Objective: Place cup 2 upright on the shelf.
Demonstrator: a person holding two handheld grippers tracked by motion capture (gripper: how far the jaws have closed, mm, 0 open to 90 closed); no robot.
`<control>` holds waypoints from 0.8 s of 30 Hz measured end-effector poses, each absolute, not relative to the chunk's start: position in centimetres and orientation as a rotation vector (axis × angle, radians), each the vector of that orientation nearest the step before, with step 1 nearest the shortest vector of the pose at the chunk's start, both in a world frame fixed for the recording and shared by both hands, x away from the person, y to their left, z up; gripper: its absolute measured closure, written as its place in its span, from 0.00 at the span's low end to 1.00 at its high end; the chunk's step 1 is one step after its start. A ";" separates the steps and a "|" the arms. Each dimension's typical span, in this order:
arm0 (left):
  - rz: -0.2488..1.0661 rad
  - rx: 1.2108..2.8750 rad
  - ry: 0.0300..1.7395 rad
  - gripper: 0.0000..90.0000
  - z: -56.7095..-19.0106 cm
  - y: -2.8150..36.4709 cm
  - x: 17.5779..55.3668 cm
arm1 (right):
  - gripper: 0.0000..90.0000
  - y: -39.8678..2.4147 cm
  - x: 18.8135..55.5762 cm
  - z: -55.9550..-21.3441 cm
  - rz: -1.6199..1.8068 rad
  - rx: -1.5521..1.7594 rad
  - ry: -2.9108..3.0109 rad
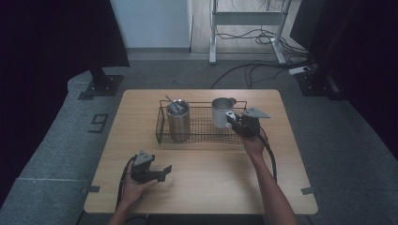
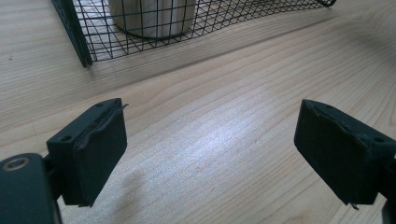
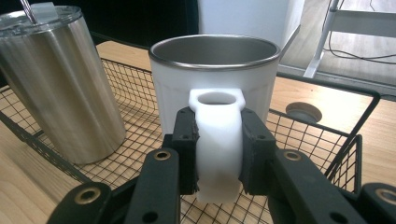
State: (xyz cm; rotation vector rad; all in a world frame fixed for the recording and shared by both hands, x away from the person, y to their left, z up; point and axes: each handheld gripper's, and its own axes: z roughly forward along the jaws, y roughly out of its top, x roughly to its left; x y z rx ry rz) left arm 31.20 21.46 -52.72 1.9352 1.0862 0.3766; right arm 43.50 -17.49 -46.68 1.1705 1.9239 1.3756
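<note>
White mug (image 3: 212, 84), unlabelled, at the wire basket's (image 1: 162, 123) right end: we clamp its handle with our right gripper (image 3: 218, 154). Left gripper (image 2: 210, 144): jaws apart, nothing between them, near the table's (image 1: 211, 187) front-left corner.

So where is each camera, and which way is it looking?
High view: sits above the person's side, looks forward and down on the table; both forearms, left gripper and right gripper show.
Left gripper view: rides the left gripper, faces the basket; its open jaws show.
Right gripper view: rides the right gripper, faces the white mug; its jaws pinch the handle.
All three views share the basket and the steel tumbler.
</note>
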 end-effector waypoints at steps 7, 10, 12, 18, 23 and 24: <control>0.378 1.932 1.087 0.11 -52.7 21.5 31.2 | 0.78 -17.3 43.6 -47.3 1.368 1.166 1.935; 0.377 1.934 1.087 0.11 -52.7 21.5 31.2 | 0.78 -17.3 43.5 -47.6 1.367 1.169 1.942; 0.376 1.936 1.085 0.11 -52.8 21.4 31.2 | 0.78 -17.4 43.4 -47.8 1.366 1.172 1.946; 0.377 1.938 1.085 0.11 -52.8 21.4 31.2 | 0.78 -17.5 43.4 -48.1 1.361 1.173 1.955; 0.378 1.939 1.083 0.11 -52.8 21.4 31.2 | 0.78 -17.5 43.4 -48.2 1.358 1.168 1.969; 0.378 1.939 1.083 0.11 -52.8 21.4 31.2 | 0.78 -17.5 43.4 -48.2 1.357 1.168 1.972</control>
